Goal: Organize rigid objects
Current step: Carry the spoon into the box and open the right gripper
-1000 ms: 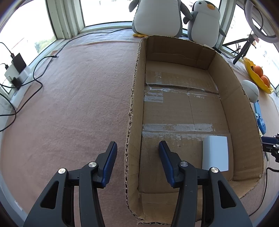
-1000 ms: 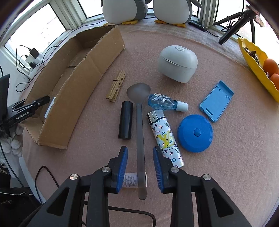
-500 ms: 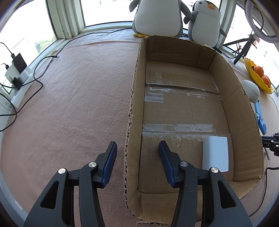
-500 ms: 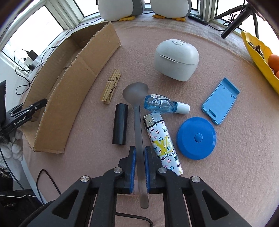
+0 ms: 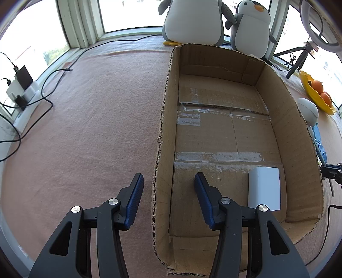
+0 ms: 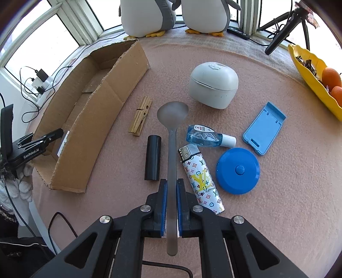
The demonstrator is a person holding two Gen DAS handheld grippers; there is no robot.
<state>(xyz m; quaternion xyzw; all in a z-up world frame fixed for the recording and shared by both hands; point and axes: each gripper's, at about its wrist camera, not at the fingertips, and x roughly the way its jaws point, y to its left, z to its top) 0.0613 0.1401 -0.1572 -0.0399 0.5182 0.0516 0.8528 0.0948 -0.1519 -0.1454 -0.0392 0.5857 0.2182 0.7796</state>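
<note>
My right gripper pinches the spoon near its end, so it could tip and slip out.

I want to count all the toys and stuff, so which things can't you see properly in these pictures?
- Penguin toys: heads cut off by the top edge, right wrist view.
- Yellow dish: partly cut by the right edge, same view.
- White box: lower end hidden behind the left claw, left wrist view.
- Spoon: handle middle covered by the right claw.

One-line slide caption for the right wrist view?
Right tool shut on the spoon handle, small items scattered beside the cardboard box.
</note>
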